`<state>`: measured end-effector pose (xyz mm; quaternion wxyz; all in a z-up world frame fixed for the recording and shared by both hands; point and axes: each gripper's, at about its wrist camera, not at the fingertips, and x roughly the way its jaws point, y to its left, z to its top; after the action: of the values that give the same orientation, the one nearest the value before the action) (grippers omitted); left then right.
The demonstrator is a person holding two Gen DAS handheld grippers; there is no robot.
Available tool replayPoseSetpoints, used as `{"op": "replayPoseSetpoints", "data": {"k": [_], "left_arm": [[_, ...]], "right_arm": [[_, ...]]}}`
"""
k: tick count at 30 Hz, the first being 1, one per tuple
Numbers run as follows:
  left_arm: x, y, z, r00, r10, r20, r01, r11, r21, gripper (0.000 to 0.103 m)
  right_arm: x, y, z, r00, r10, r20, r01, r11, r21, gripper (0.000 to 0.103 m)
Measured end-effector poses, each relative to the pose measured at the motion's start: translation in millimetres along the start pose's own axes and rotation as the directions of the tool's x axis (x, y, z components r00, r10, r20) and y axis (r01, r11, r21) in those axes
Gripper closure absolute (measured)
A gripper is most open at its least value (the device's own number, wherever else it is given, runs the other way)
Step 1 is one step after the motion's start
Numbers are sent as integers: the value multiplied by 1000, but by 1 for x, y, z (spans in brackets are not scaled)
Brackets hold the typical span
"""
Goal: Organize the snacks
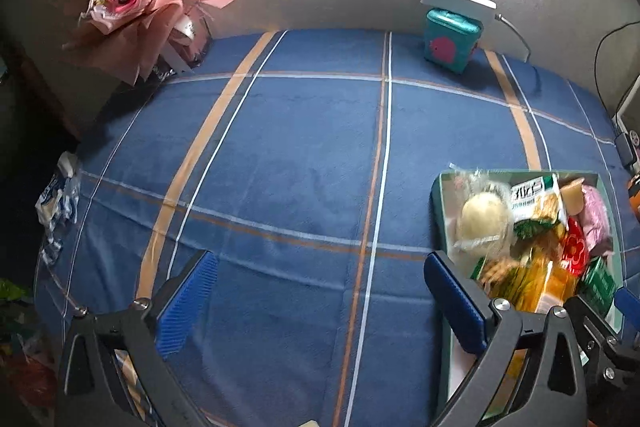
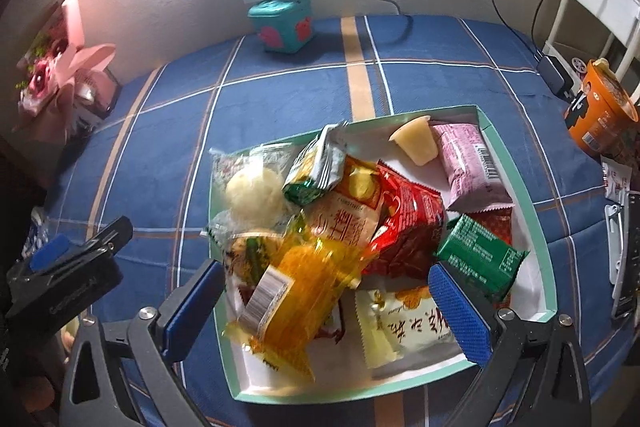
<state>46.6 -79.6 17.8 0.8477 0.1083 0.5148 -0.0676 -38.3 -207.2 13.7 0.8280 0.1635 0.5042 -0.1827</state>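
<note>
A shallow box with a teal rim [image 2: 538, 211] sits on the blue plaid cloth, piled with snack packets. Among them are a wrapped white bun [image 2: 252, 191], a red packet [image 2: 408, 223], a green packet [image 2: 480, 259], a pink packet [image 2: 468, 163] and a jelly cup [image 2: 416, 143]. My right gripper [image 2: 326, 311] hangs open over the box's near side. A yellow-orange packet [image 2: 308, 283] lies loose below its gap, untouched by the pads. My left gripper [image 1: 320, 301] is open above bare cloth, left of the box [image 1: 438, 203], and holds nothing.
Against the back wall stands a teal tin [image 2: 280, 23] with a white power strip on top. A pink bouquet [image 2: 52, 79] fills the back left corner. An orange noodle cup [image 2: 600, 111] and cables sit at the right edge. Blue cloth [image 1: 280, 167] stretches left of the box.
</note>
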Motion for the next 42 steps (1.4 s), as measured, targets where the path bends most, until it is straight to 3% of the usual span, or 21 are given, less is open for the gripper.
{"op": "replayPoseSetpoints", "data": {"k": [4, 14, 22, 42], "left_arm": [[-3, 4, -12, 1000, -5, -26, 6, 1000, 5, 0], [-23, 7, -38, 1000, 4, 9, -5, 999, 50, 0], [-23, 16, -57, 1000, 21, -4, -21, 998, 55, 0], [-33, 30, -82, 1000, 21, -17, -20, 999, 38, 0]], "right_arm": [[-6, 4, -11, 1000, 2, 12, -2, 1000, -7, 0], [-19, 10, -40, 999, 32, 27, -32, 999, -8, 0], [-22, 14, -59, 999, 37, 14, -37, 999, -19, 0], [-30, 18, -77, 1000, 27, 10, -26, 999, -36, 0]]}}
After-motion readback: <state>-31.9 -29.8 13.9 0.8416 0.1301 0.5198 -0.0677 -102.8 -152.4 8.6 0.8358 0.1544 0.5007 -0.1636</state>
